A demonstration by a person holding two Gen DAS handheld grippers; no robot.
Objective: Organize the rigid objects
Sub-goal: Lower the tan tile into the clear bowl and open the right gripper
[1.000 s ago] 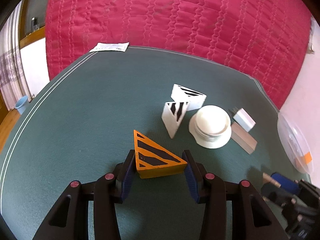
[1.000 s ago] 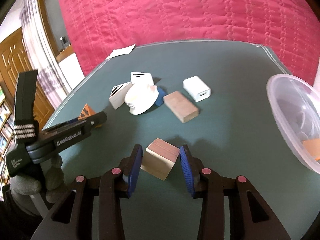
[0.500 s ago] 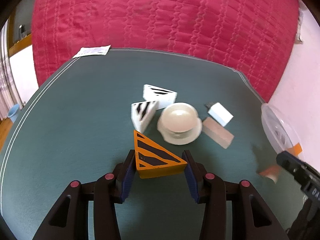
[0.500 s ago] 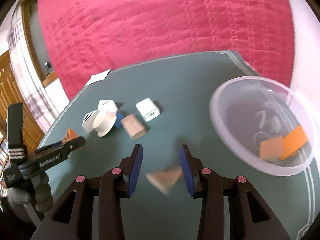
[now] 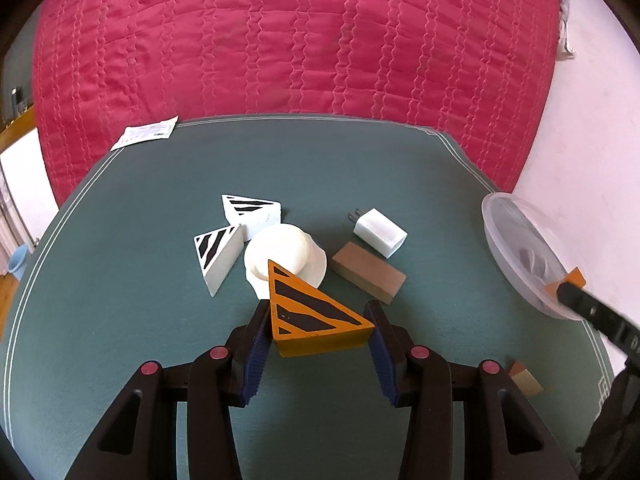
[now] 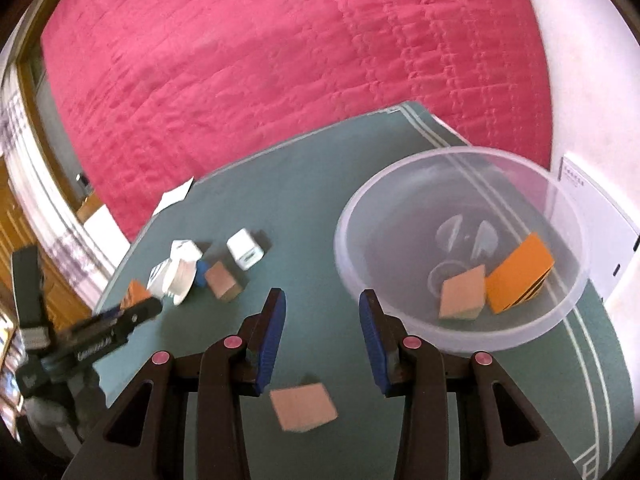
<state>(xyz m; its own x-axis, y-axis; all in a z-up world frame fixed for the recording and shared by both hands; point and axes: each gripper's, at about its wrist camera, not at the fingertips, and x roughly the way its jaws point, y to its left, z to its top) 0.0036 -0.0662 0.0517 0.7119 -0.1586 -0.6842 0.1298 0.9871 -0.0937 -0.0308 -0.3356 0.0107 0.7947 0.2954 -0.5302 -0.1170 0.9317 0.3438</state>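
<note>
My left gripper (image 5: 318, 334) is shut on an orange wedge with black stripes (image 5: 314, 314), held above the green table (image 5: 120, 300). My right gripper (image 6: 322, 328) is open and empty; a small wooden cube (image 6: 303, 407) lies on the table below and behind its fingertips, and it also shows in the left wrist view (image 5: 524, 380). The clear plastic bowl (image 6: 560, 312) stands just right of the right gripper and holds an orange block (image 6: 520, 272) and a wooden block (image 6: 462, 294).
On the table lie two white striped wedges (image 5: 218, 252), a white round dish (image 5: 286, 258), a white charger plug (image 5: 380, 232), a long wooden block (image 5: 368, 272) and a paper slip (image 5: 146, 136). A red quilt (image 5: 300, 40) hangs behind.
The right gripper let the wooden cube go: it slipped from between the jaws and now lies on the table. The right gripper swung toward the bowl. The left gripper lifted with the orange wedge.
</note>
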